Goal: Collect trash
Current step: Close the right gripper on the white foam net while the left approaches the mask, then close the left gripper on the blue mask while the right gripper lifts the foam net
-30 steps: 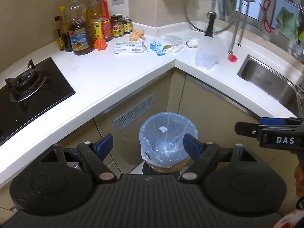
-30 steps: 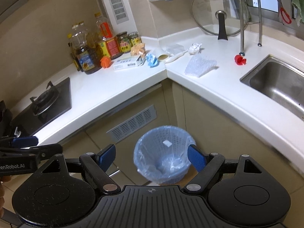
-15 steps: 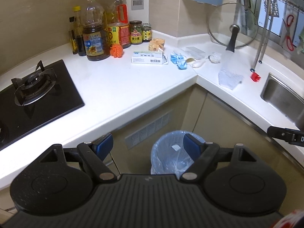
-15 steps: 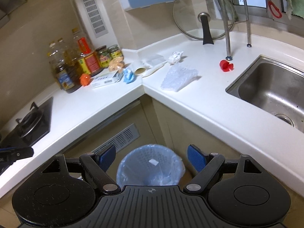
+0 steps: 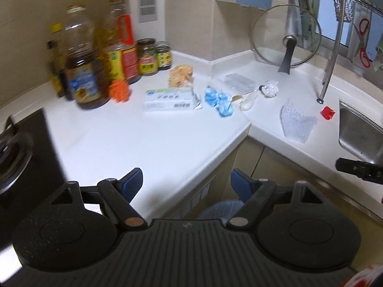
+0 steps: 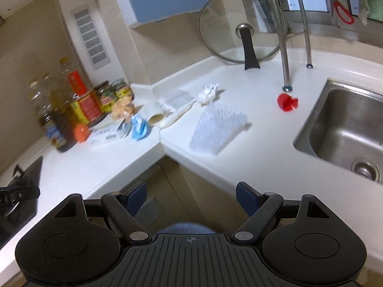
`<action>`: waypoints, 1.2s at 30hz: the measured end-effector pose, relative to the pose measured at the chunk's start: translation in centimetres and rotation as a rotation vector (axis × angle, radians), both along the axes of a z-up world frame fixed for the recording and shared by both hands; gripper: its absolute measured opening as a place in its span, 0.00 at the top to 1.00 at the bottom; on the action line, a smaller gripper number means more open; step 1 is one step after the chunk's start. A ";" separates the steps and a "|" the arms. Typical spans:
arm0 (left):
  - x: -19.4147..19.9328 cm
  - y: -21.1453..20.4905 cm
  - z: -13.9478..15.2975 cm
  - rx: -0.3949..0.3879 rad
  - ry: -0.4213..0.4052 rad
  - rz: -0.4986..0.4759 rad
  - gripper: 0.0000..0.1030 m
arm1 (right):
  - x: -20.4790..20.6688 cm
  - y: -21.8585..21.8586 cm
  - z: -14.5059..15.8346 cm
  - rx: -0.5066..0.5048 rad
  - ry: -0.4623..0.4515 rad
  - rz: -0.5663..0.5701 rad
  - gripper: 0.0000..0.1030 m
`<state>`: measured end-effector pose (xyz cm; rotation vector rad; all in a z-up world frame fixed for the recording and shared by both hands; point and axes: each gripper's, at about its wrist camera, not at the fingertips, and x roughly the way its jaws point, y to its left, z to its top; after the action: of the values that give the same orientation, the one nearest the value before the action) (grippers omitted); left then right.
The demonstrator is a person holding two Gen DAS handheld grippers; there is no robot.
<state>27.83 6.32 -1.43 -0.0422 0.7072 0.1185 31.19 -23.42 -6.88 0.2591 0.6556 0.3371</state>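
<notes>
Both views have risen from the blue-lined bin (image 6: pixel 186 227) to the white desk (image 5: pixel 148 143). My right tongs (image 6: pixel 191 196), released and empty like my left tongs (image 5: pixel 186 181), are nearer the clear bubble-wrap sheet (image 6: pixel 217 129), lying ahead, slightly right.

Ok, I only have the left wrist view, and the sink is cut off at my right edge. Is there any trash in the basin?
Observer: The right wrist view shows the sink as bare steel down to the drain, with no trash visible.
Operator: I see only one fingertip of the right gripper. Is it holding anything?
Observer: No. The right gripper is open, with nothing between its fingers.
Operator: What lies ahead of it?
Observer: The bubble wrap sheet lies on the counter, almost straight ahead of it.
</notes>
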 end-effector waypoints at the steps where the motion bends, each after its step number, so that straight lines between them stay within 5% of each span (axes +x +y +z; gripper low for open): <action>1: 1.0 0.2 -0.1 0.003 0.001 -0.015 0.23 | 0.7 0.2 0.0 -0.002 -0.009 -0.007 0.20; 16: 13.1 3.1 -2.6 0.001 0.038 -0.141 0.26 | 11.8 1.7 -3.0 -0.039 -0.027 -0.181 0.21; 23: 17.0 2.8 -3.8 -0.005 0.052 -0.196 0.27 | 14.9 1.4 -4.5 -0.036 0.008 -0.253 0.34; 28: 19.1 2.3 -4.3 -0.018 0.052 -0.235 0.27 | 15.9 1.3 -5.5 -0.020 0.046 -0.285 0.52; 33: 20.8 1.8 -4.8 -0.039 0.049 -0.281 0.28 | 16.3 1.0 -5.5 0.007 0.044 -0.310 0.85; 36: 21.7 1.3 -5.2 -0.049 0.050 -0.301 0.30 | 16.3 0.8 -4.9 0.013 0.022 -0.332 0.88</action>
<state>49.54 7.65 -6.67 0.0210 0.7585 -0.1868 47.45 -22.59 -11.79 0.3789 0.6200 0.0204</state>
